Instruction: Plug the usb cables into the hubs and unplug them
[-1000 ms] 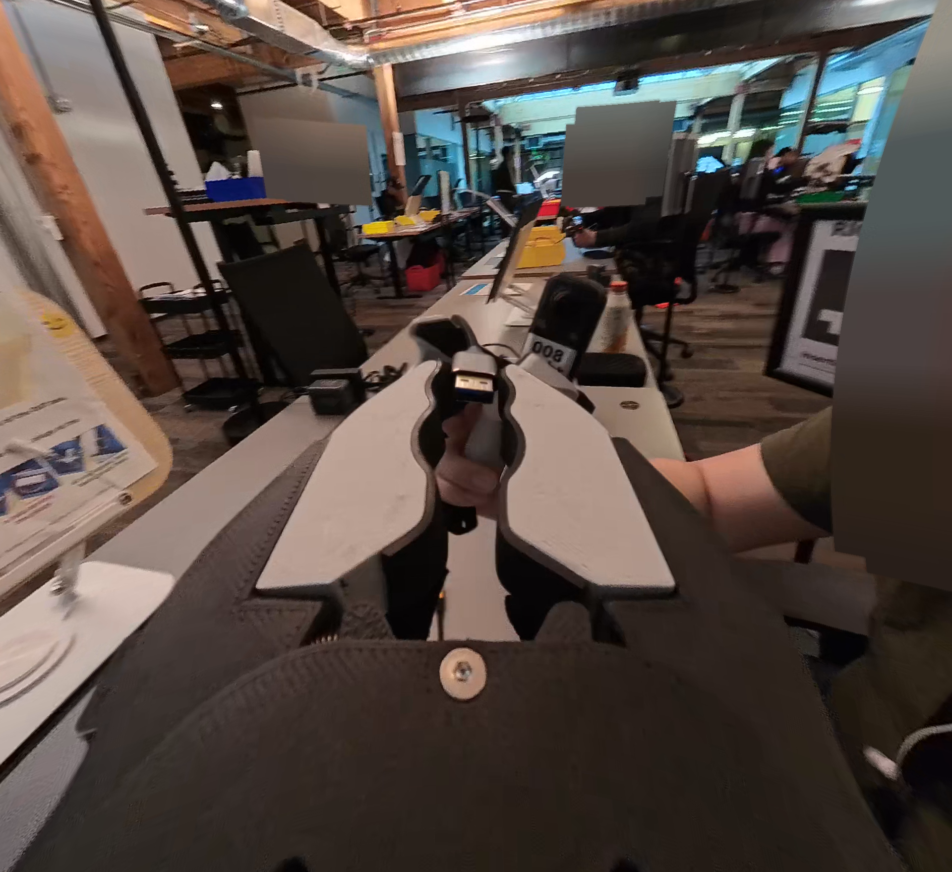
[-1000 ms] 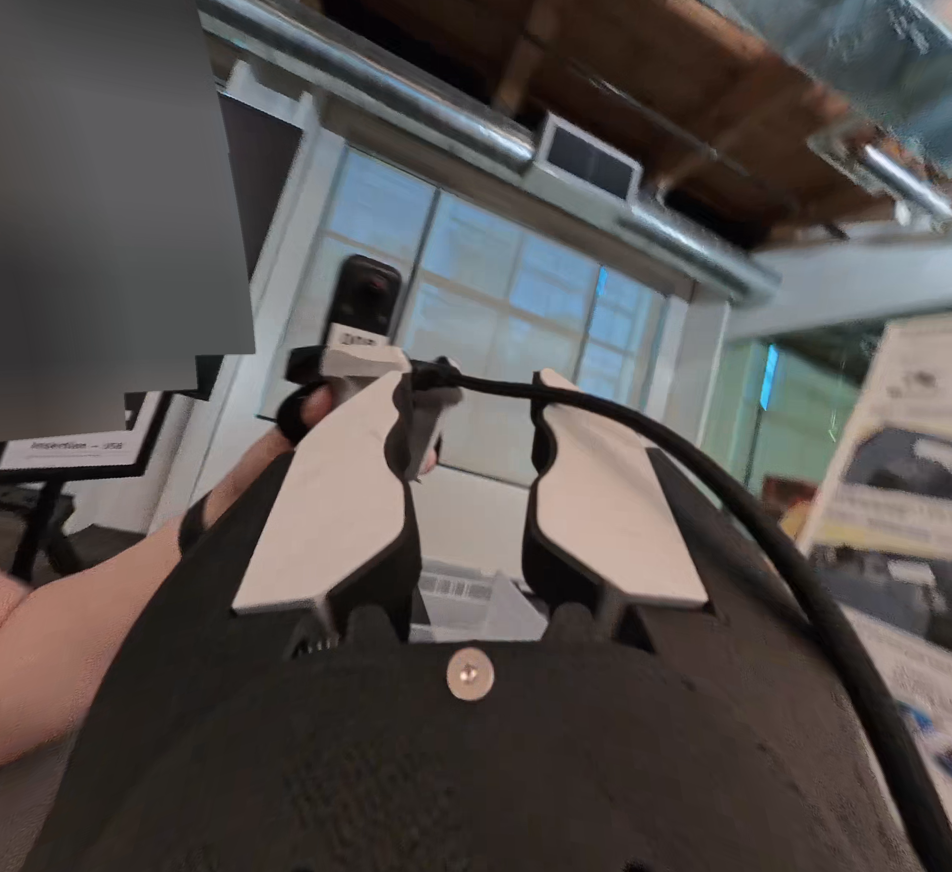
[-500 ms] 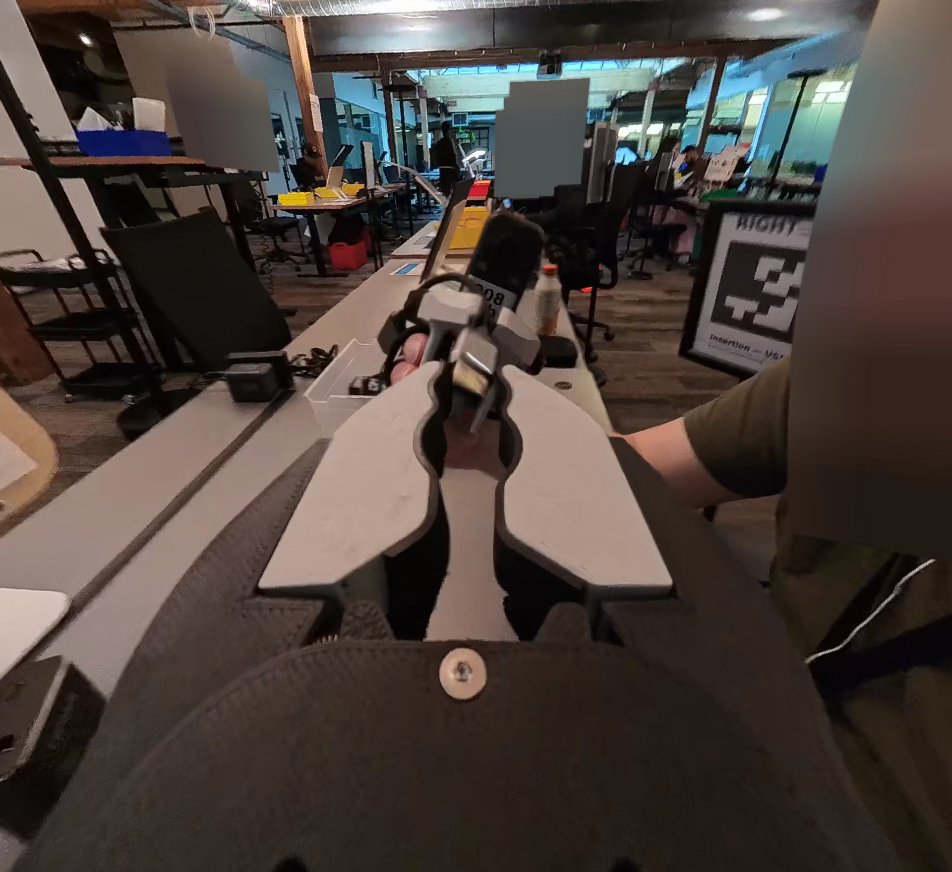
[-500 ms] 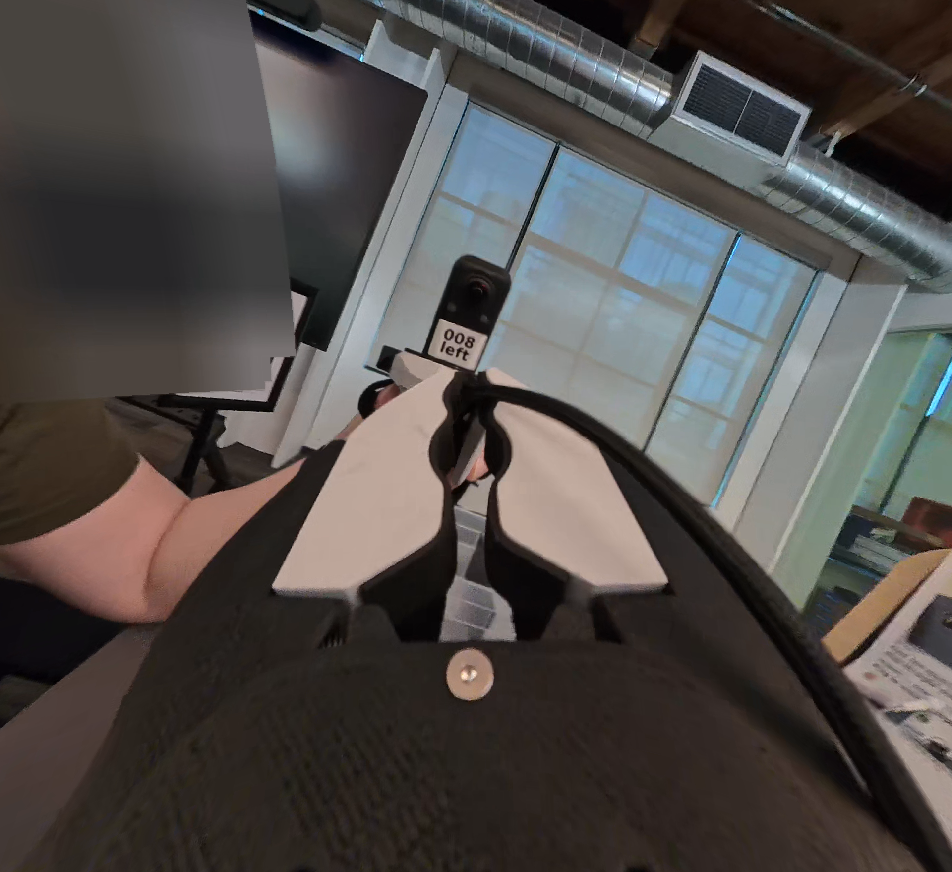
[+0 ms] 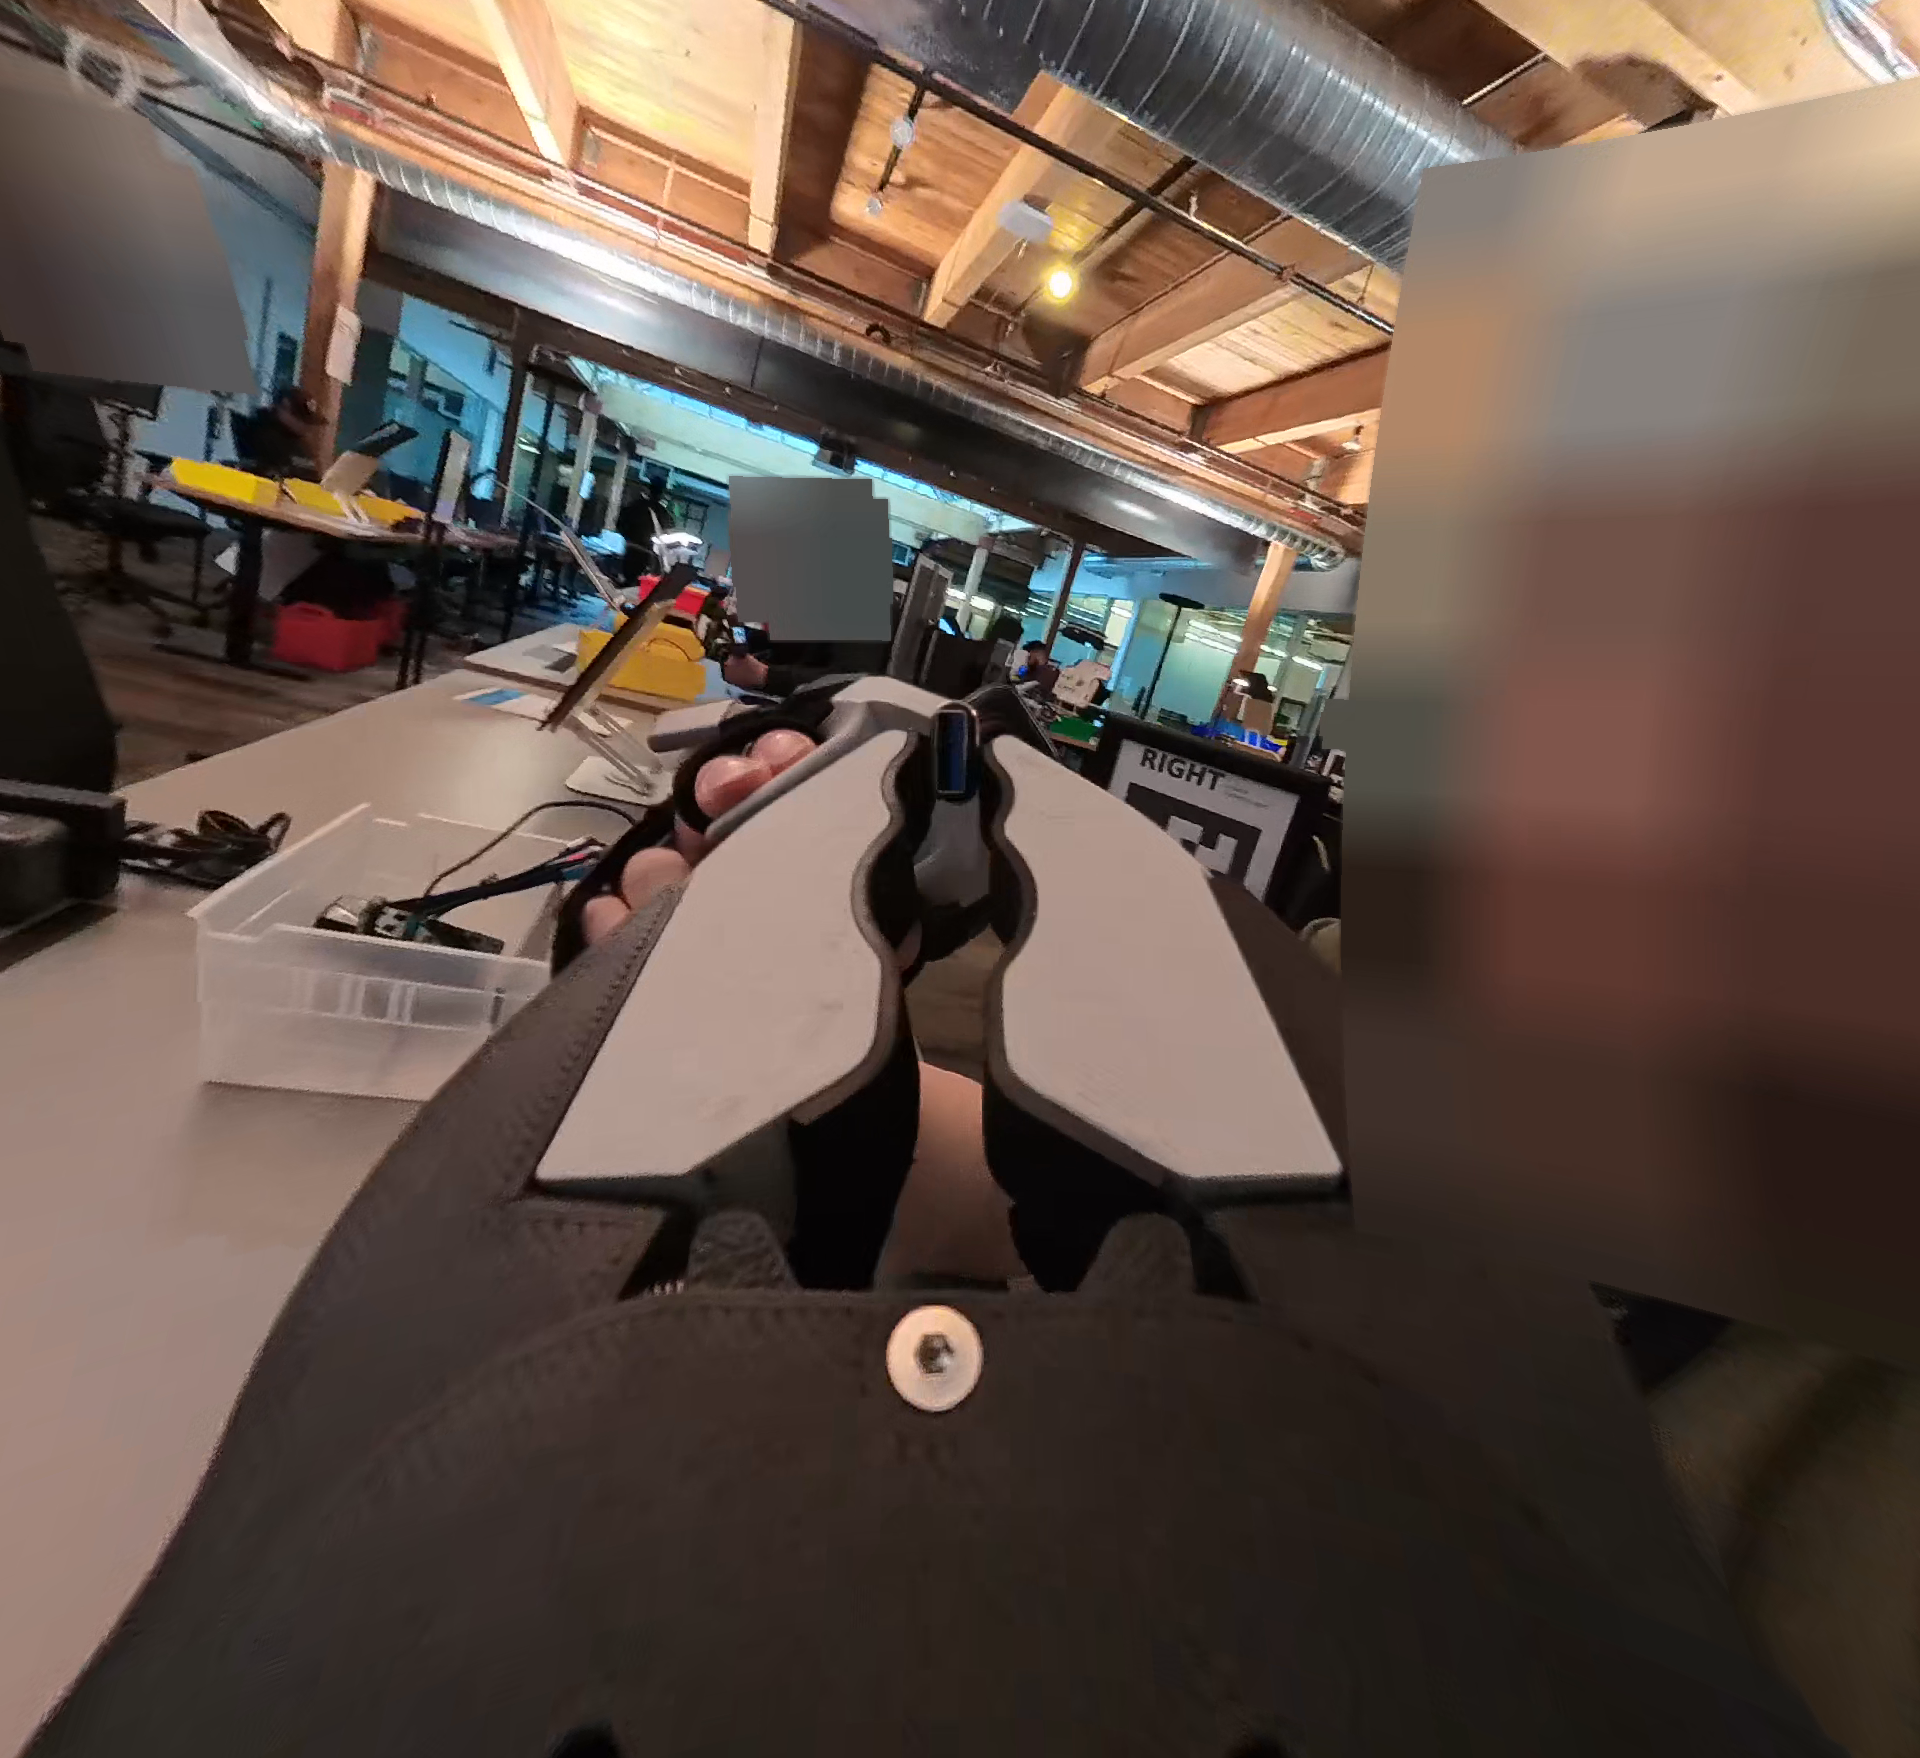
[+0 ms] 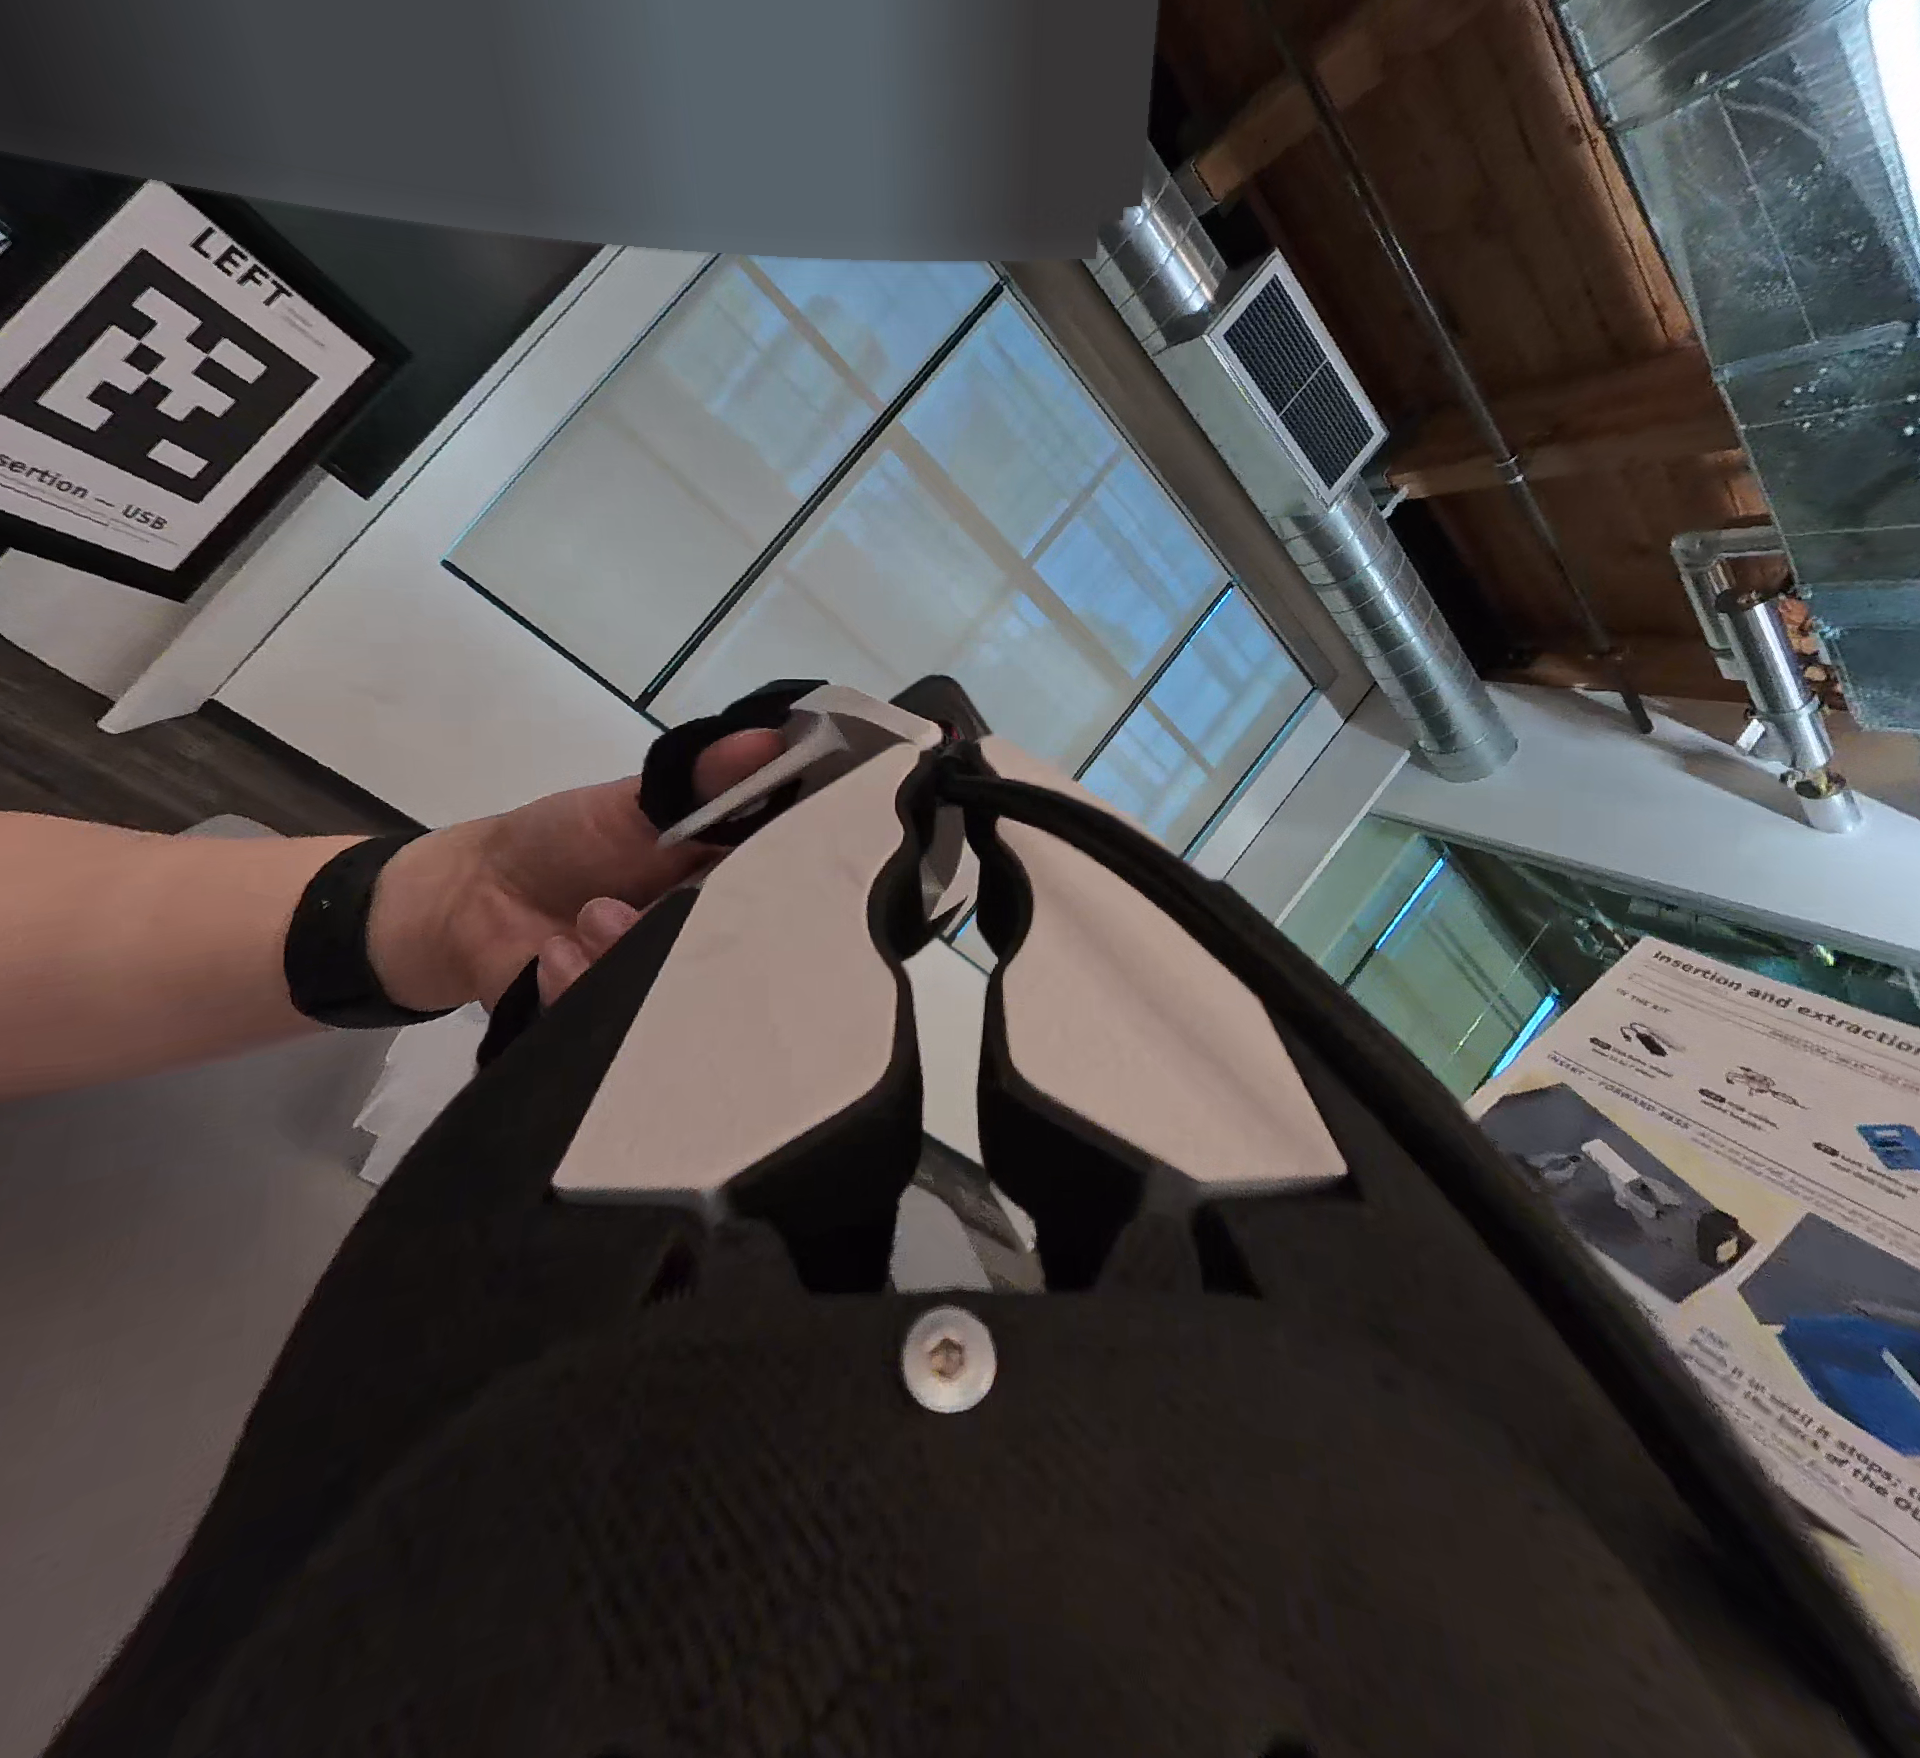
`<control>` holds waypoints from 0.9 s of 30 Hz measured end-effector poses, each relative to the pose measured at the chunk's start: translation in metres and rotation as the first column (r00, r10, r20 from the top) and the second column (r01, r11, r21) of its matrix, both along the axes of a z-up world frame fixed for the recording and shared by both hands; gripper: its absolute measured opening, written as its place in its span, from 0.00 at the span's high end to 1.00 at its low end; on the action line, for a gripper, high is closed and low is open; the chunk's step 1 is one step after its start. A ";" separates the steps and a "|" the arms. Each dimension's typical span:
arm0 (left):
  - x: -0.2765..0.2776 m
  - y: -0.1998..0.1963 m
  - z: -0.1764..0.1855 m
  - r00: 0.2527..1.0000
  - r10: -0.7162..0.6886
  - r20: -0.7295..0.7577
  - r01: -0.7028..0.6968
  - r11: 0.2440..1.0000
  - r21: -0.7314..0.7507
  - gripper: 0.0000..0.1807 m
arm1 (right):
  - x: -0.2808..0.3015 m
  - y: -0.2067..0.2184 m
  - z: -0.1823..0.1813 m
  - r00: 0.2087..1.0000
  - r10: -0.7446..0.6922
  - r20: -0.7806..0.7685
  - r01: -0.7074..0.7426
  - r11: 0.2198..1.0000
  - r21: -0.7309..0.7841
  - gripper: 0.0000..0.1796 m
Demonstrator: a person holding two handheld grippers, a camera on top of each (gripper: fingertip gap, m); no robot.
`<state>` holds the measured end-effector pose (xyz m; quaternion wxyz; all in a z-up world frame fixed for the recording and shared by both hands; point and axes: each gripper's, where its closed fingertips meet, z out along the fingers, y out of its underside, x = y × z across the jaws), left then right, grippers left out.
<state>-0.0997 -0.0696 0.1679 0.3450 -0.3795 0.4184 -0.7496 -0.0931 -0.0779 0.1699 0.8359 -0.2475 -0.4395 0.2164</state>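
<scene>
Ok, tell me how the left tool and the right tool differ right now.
The left tool grips a grey USB piece with a blue end; the right tool grips a black cable. The left tool looks across the table; the right tool faces windows. Both are shut.

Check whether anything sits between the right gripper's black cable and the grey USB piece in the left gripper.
Nothing visible does. The left gripper, shut on the grey USB piece, and the right gripper, shut on the black cable, meet tip to tip in mid-air; the joint itself is hidden.
</scene>
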 end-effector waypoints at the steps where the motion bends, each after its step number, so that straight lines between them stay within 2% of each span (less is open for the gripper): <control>1: 0.000 0.000 0.000 1.000 0.015 0.004 -0.015 1.000 0.012 0.92 | 0.000 0.001 0.000 1.000 0.002 0.002 -0.002 1.000 -0.012 0.98; 3: 0.000 -0.001 0.001 0.999 0.035 0.000 -0.035 0.999 0.023 0.96 | 0.001 0.001 0.000 1.000 -0.005 0.004 0.005 1.000 0.000 0.97; 7: 0.000 -0.008 0.005 0.999 0.036 0.009 -0.036 0.999 0.026 0.96 | 0.002 0.000 0.001 0.997 -0.070 0.007 0.070 0.995 0.064 0.93; 12: 0.005 -0.019 0.001 0.997 0.044 -0.056 -0.040 0.997 0.072 0.96 | 0.002 0.022 -0.009 0.973 -0.224 0.053 0.218 0.971 0.098 0.80; 15: 0.004 -0.027 0.003 0.998 0.014 -0.063 -0.010 0.997 0.079 0.96 | 0.011 0.041 -0.009 0.921 -0.389 0.029 0.383 0.915 0.129 0.75; 18: 0.009 -0.035 0.001 0.997 0.016 -0.078 -0.009 0.996 0.087 0.96 | 0.009 0.056 -0.020 0.881 -0.469 0.069 0.457 0.879 0.139 0.75; 19: 0.013 -0.035 -0.001 0.996 0.032 -0.086 -0.025 0.996 0.087 0.96 | 0.005 0.058 -0.024 0.881 -0.466 0.080 0.453 0.880 0.145 0.75; 23: 0.022 -0.012 -0.014 0.973 0.173 -0.151 -0.161 0.983 0.085 0.96 | -0.021 0.042 -0.041 0.945 -0.296 0.140 0.280 0.952 0.124 0.79; 24: 0.022 -0.008 -0.017 0.968 0.181 -0.175 -0.169 0.982 0.079 0.96 | -0.020 0.042 -0.039 0.949 -0.288 0.127 0.277 0.956 0.101 0.82; 27: 0.021 0.007 -0.025 0.943 0.239 -0.230 -0.225 0.971 0.086 0.96 | -0.013 0.050 -0.035 0.948 -0.297 0.116 0.294 0.955 0.040 0.81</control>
